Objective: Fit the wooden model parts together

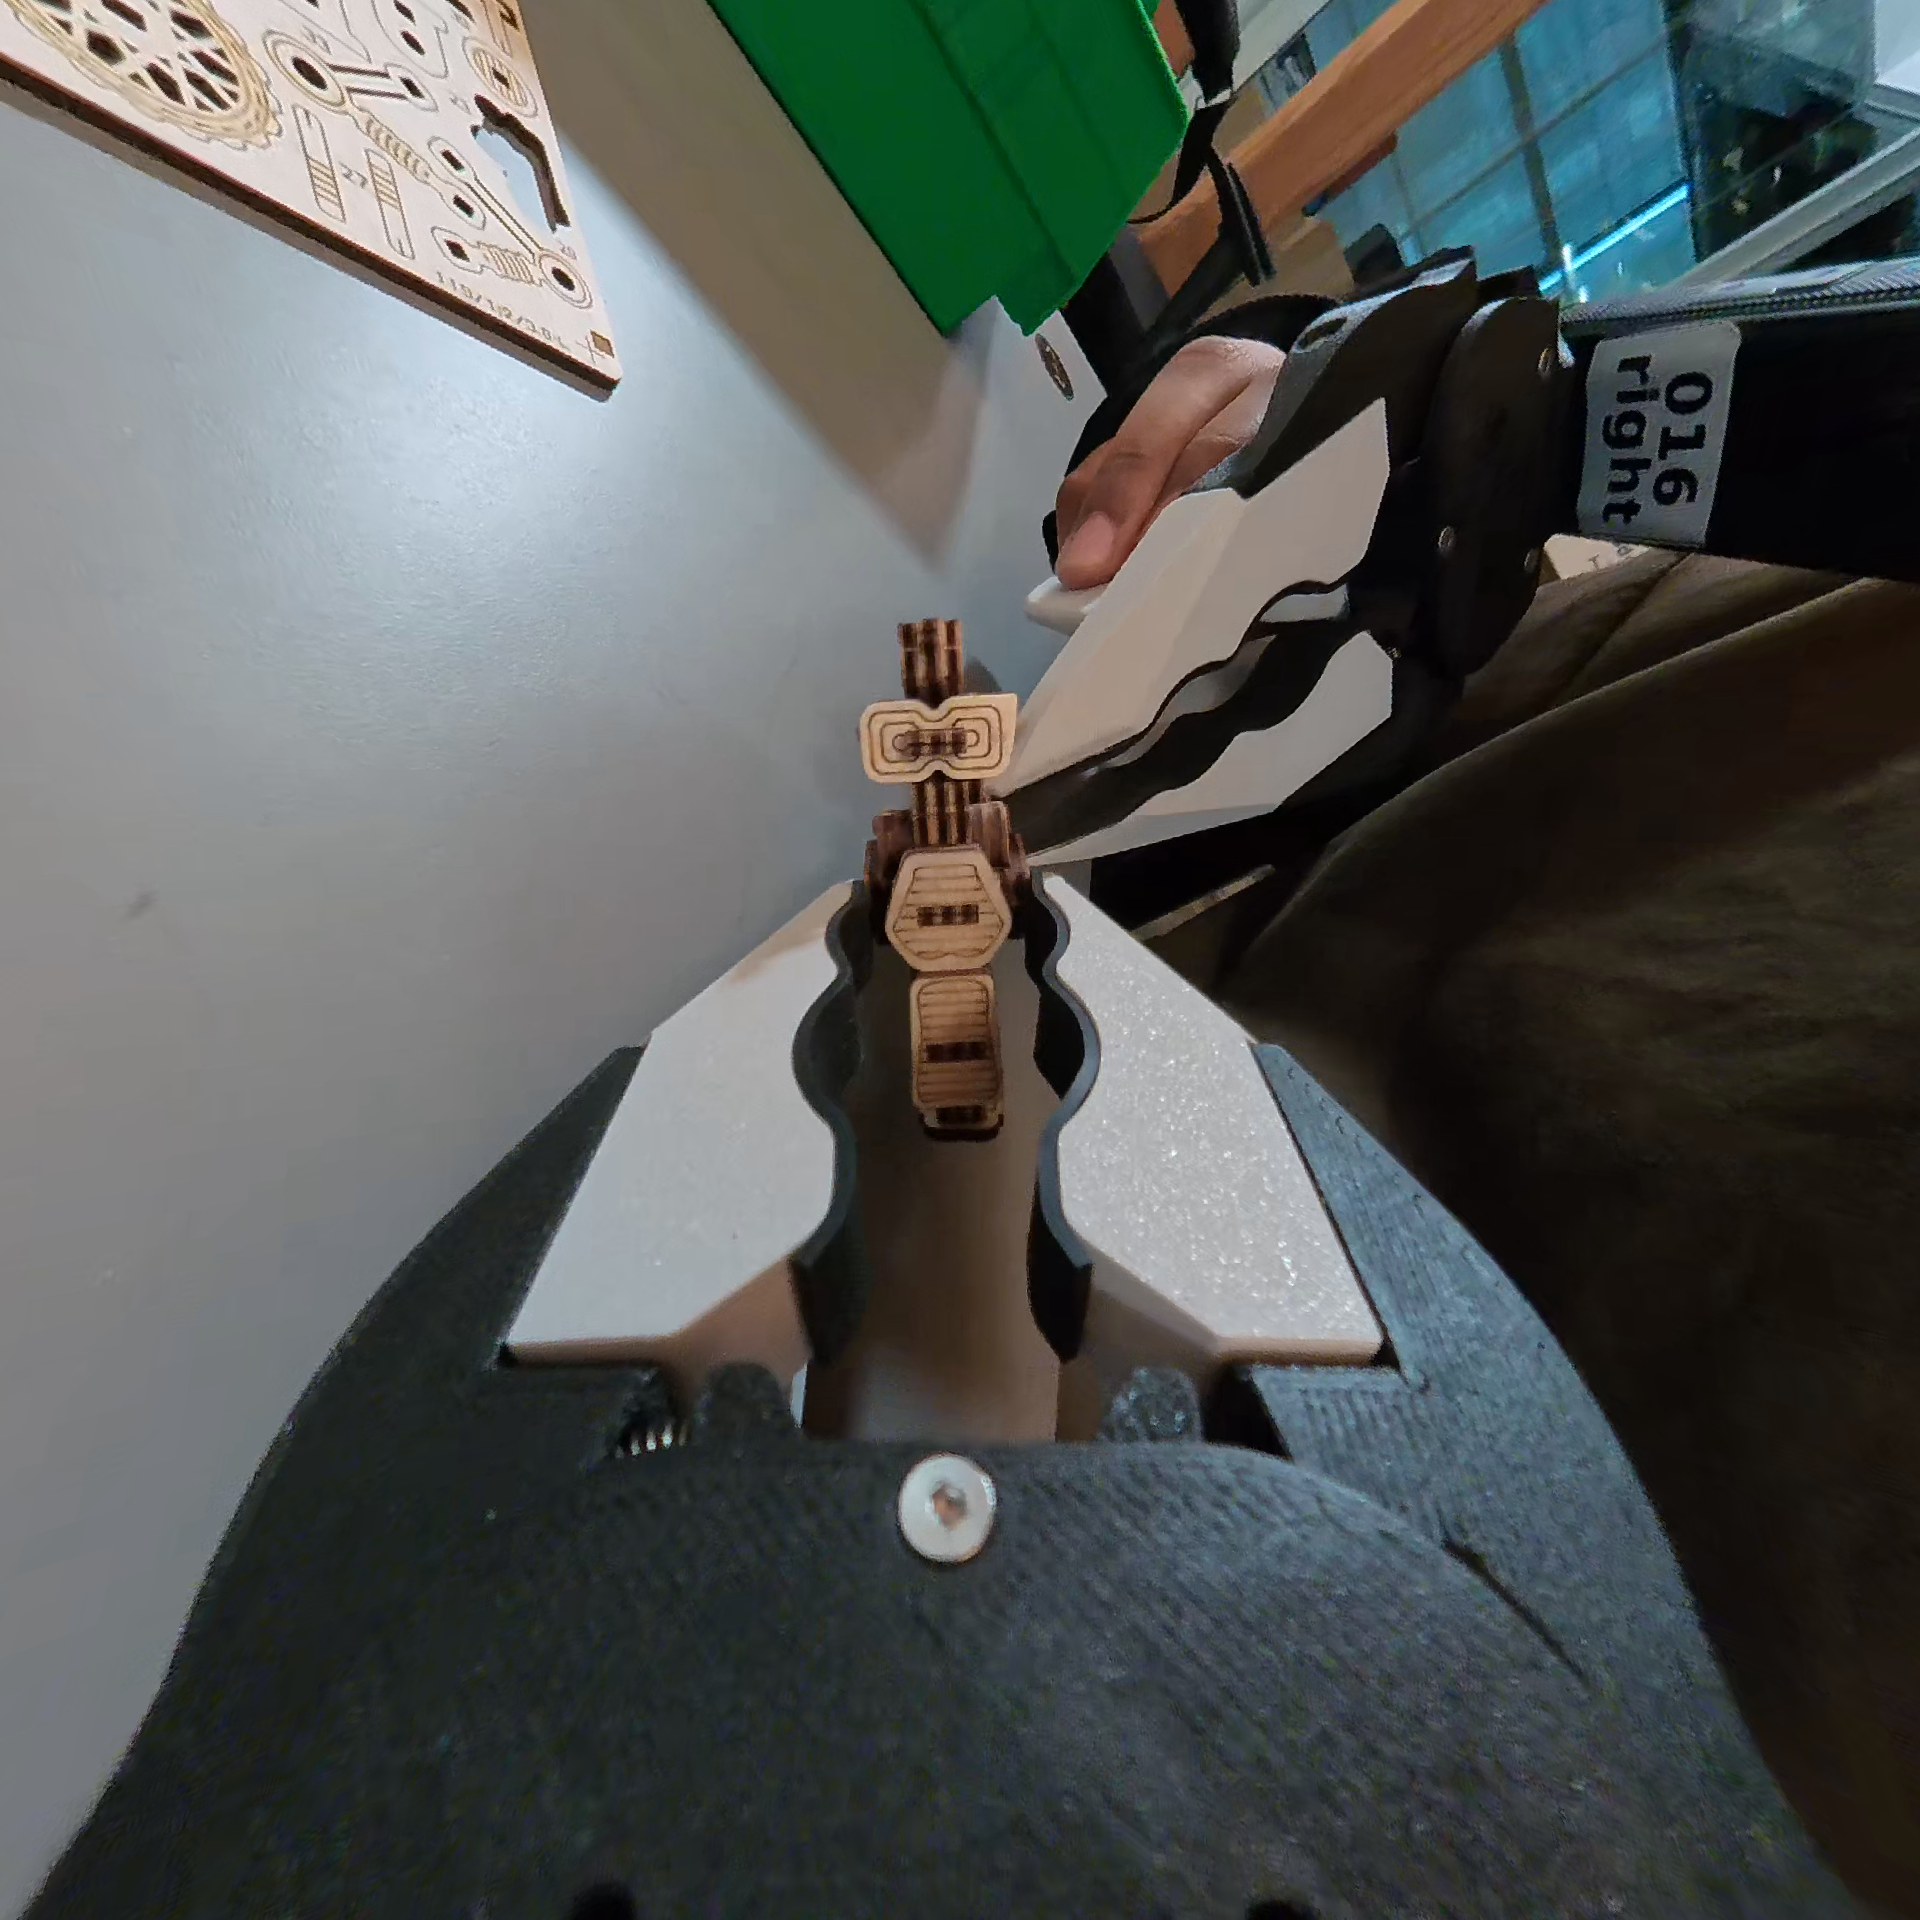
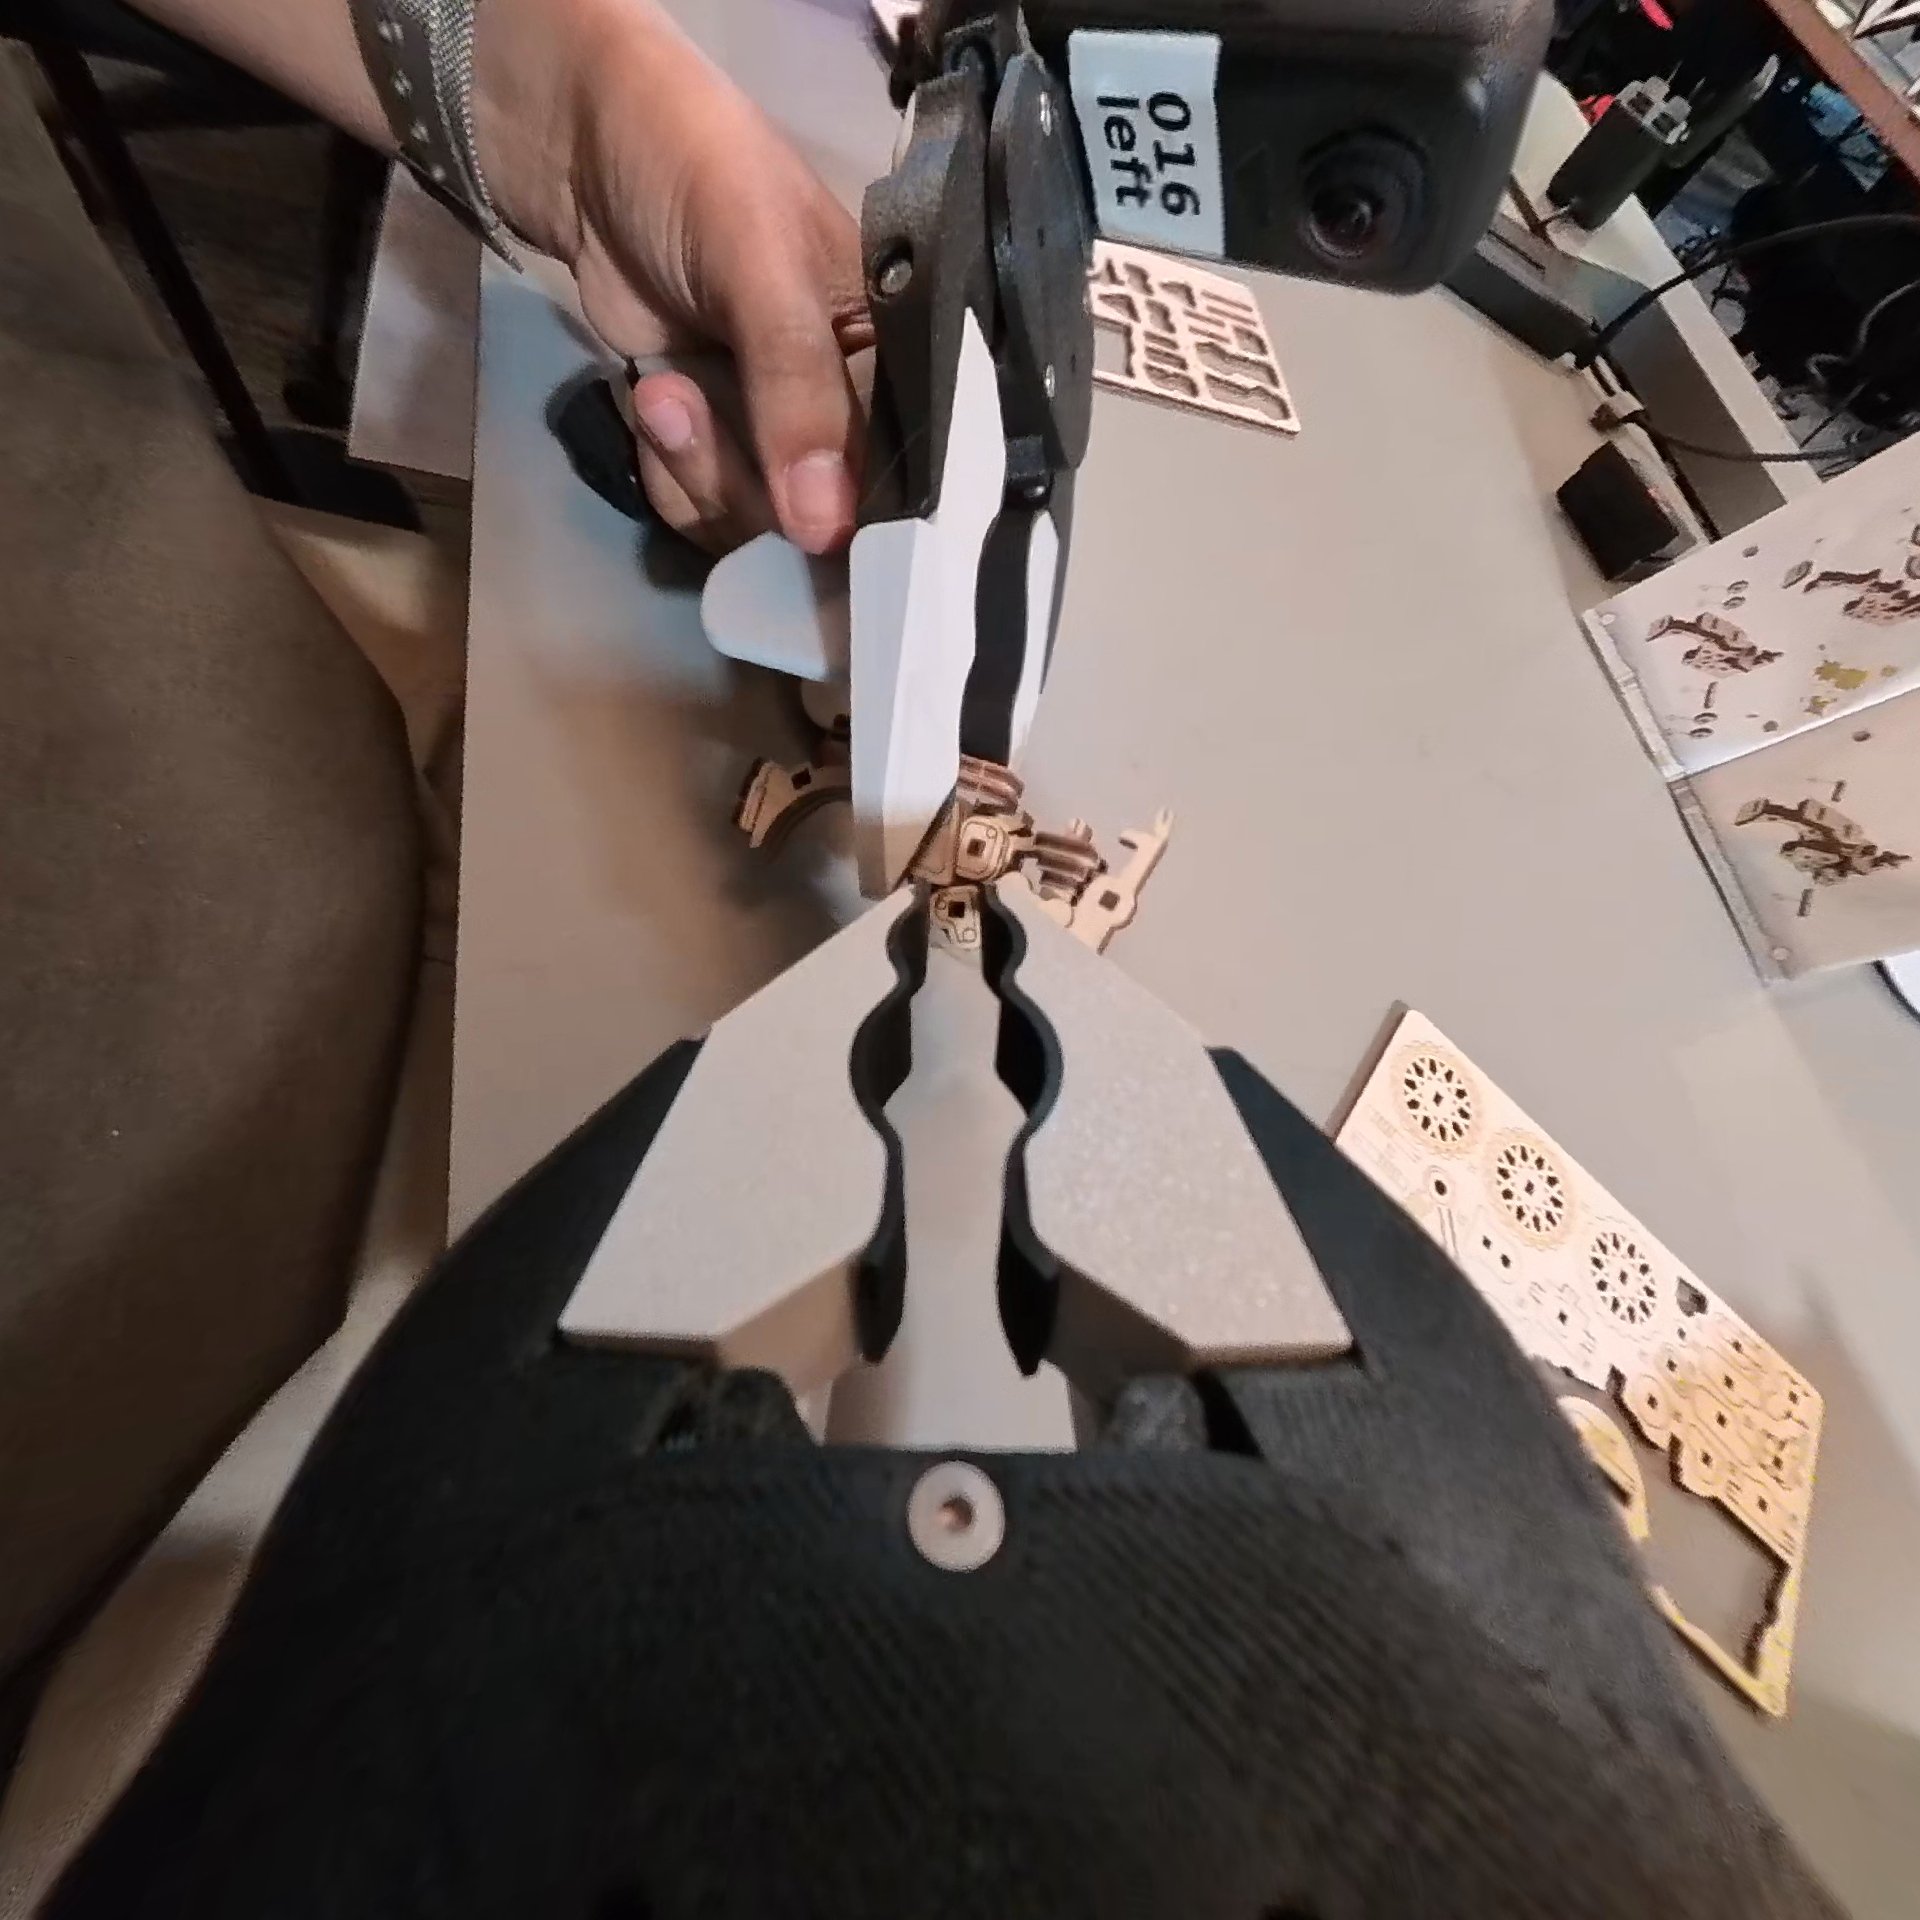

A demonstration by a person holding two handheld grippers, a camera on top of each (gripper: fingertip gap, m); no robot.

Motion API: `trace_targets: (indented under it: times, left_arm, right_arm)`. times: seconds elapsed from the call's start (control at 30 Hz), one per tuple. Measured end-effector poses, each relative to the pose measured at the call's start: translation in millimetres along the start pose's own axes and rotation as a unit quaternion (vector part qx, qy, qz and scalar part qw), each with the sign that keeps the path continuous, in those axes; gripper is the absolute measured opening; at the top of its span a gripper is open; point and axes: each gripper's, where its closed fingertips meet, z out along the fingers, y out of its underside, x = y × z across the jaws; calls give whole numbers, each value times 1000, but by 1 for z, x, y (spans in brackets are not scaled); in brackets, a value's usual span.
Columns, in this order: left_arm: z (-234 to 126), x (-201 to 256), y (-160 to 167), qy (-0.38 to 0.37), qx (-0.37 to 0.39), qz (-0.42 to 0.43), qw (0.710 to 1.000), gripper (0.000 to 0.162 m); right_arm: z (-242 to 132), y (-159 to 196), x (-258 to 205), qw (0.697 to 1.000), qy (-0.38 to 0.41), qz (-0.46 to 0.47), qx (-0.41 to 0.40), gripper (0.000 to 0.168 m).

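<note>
My left gripper (image 1: 945,896) is shut on a small wooden model assembly (image 1: 940,821) of stacked laser-cut pieces, which it holds upright above the grey table (image 1: 312,727). My right gripper (image 2: 951,909) is shut on a small wooden part (image 2: 957,922) and presses it against the side of the assembly (image 2: 987,842). In the left wrist view the right gripper (image 1: 1023,821) comes in from the right with its tips touching the assembly. In the right wrist view the left gripper (image 2: 961,795) comes down from above. A person's hand (image 2: 707,260) holds it.
Loose wooden parts (image 2: 779,805) (image 2: 1122,883) lie on the table (image 2: 1299,675) under the grippers. Laser-cut sheets lie at the near right (image 2: 1558,1247) and the far side (image 2: 1195,332). An instruction booklet (image 2: 1818,707) is at the right. A green box (image 1: 966,156) stands behind a sheet (image 1: 312,156). Less than 4 cm separates the two grippers' tips.
</note>
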Motion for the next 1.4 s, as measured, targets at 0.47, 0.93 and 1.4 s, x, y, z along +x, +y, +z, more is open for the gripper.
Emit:
trace_targets:
  times: [0.47, 0.93, 1.4]
  left_arm:
    - [-3, 3, -7, 41, 23, -66, 997, 27]
    - [-5, 9, -9, 85, 29, -104, 991, 27]
    - [-2, 10, -11, 45, 37, -20, 998, 32]
  right_arm:
    - [0, -5, 9, 999, 27, 19, 24, 11]
    - [-3, -10, 9, 998, 14, 46, 41, 9]
    - [-7, -13, 8, 997, -4, 66, 49, 8]
